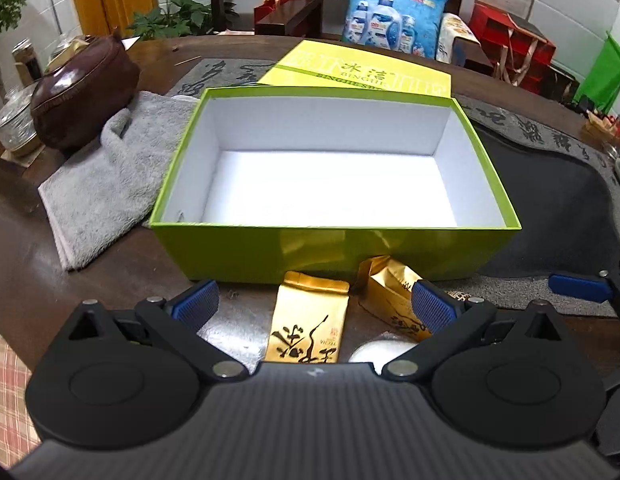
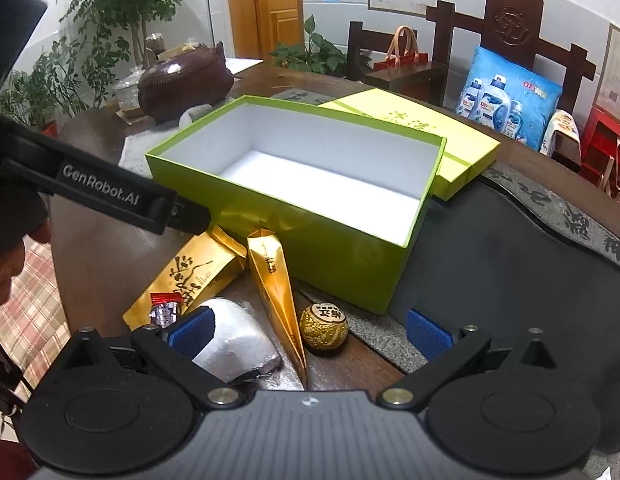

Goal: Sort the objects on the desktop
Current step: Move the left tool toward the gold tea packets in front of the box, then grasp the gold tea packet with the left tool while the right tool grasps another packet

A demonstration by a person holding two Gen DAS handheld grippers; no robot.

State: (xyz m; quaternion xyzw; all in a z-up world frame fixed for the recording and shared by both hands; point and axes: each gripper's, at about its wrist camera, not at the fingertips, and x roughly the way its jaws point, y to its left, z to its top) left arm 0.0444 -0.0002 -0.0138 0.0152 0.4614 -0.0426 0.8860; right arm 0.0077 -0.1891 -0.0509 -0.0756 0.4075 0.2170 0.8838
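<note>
The left gripper's arm [image 2: 110,196] crosses the right wrist view at 9 o'clock and bears the white lettering "GenRobot.AI". The yellow-green lid [image 1: 361,70], lying behind the open green box [image 1: 333,248] at 12 o'clock, carries gold Chinese characters and the partly readable Latin word "BINGJIE". Both gold tea packets show black brush calligraphy with small red seals; the print is too small to read. The gold foil ball [image 2: 323,325] has dark characters on top.

The left gripper [image 1: 314,304] is spread wide and grips nothing; the flat gold packet [image 1: 308,320] lies between its blue pads, and the second gold packet [image 1: 389,296], tipped on its edge, lies just beside the right pad. The right gripper [image 2: 310,330] is likewise wide open and holding nothing, with a silver foil packet [image 2: 234,346], the tilted gold packet and the foil ball between its fingers. A small red and purple wrapped candy [image 2: 164,310] rests on the flat packet's near end.

All these items lie on the dark wooden table [image 1: 122,264] just in front of the box, whose white interior holds nothing. A grey towel [image 1: 110,184] lies at 9 o'clock of the box, a brown pouch [image 1: 82,88] beyond it, and a dark mat [image 1: 549,208] with grey calligraphy edging at 3 o'clock.

The room shows a wooden door, plants, dark chairs, a blue cushion [image 1: 393,20] printed with detergent bottles, and framed certificates too blurred to read.
</note>
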